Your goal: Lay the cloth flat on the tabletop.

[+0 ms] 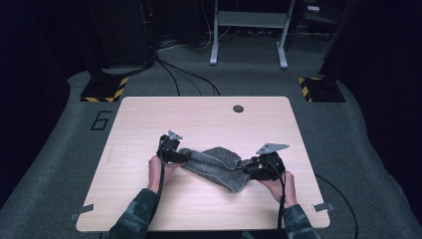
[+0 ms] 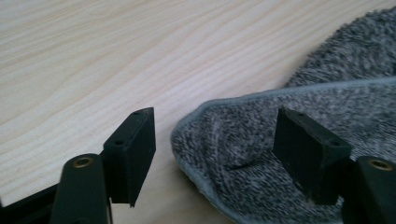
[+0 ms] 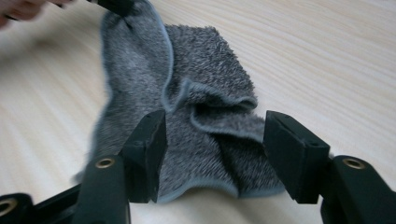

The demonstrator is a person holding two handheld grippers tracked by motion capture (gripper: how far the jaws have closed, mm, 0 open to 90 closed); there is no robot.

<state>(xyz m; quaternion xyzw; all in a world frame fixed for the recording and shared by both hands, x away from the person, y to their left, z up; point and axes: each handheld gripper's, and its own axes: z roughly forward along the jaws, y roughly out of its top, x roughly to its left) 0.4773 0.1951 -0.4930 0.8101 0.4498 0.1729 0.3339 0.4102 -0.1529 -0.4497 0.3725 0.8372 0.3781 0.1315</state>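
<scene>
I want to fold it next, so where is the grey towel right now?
In the high view the grey towel lies crumpled on the near half of the wooden table, between the left gripper and the right gripper.

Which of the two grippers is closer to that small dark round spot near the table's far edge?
The right gripper looks slightly nearer. The dark round spot lies right of the table's middle; the left gripper sits at the grey towel's other end, farther sideways.
</scene>
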